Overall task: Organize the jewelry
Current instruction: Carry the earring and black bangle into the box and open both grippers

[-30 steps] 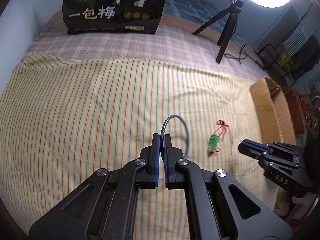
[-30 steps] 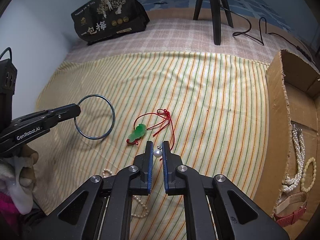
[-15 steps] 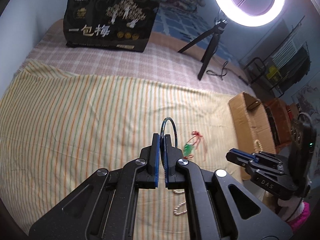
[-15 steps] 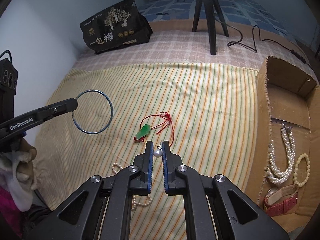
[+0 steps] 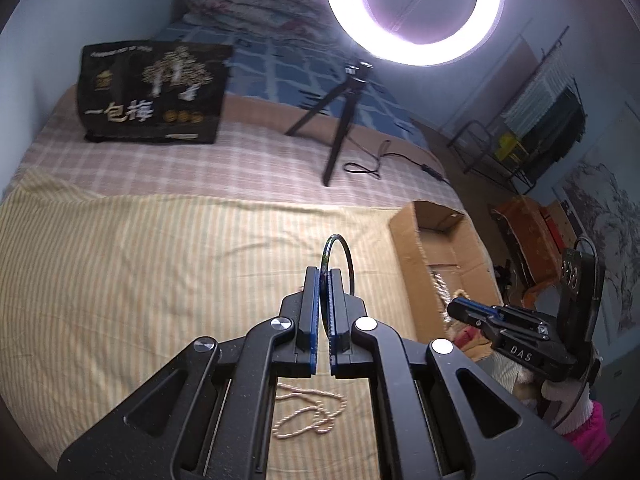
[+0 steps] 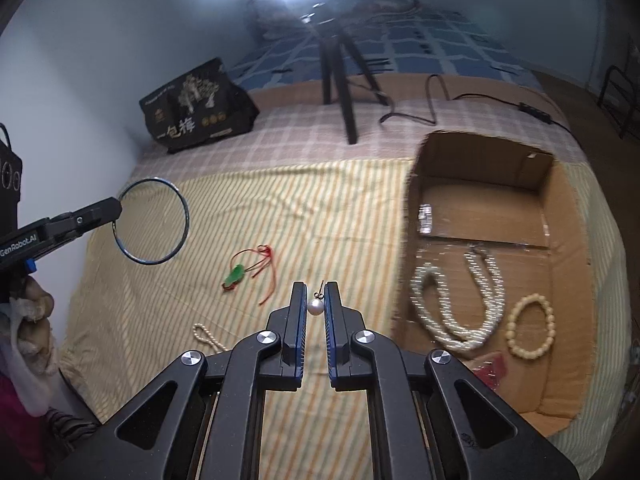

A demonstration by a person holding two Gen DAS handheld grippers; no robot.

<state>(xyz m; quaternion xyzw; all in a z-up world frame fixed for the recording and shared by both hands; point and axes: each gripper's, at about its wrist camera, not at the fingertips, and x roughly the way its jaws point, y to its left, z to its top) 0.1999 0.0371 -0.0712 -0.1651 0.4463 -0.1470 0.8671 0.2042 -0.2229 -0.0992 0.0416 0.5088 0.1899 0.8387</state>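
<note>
My left gripper [image 5: 324, 276] is shut on a thin dark bangle [image 5: 347, 259] and holds it in the air above the striped cloth; the bangle also shows in the right wrist view [image 6: 182, 204]. My right gripper [image 6: 315, 289] is shut on a pearl earring [image 6: 315, 307], lifted above the cloth. A green pendant on a red cord [image 6: 237, 273] lies on the cloth. A pearl strand [image 5: 316, 420] lies under my left gripper. The cardboard box [image 6: 560, 208] at the right holds pearl necklaces [image 6: 444, 316] and a bead bracelet [image 6: 532, 326].
A black printed bag [image 5: 154, 92] lies at the far left of the bed. A ring light on a tripod [image 5: 340, 120] stands behind the cloth, its cable [image 6: 432, 96] trailing right. A red item [image 6: 490, 372] lies in the box's near corner.
Both grippers have risen and swung right toward the box, the left with the bangle, the right with the earring. The box interior is now in fuller view.
</note>
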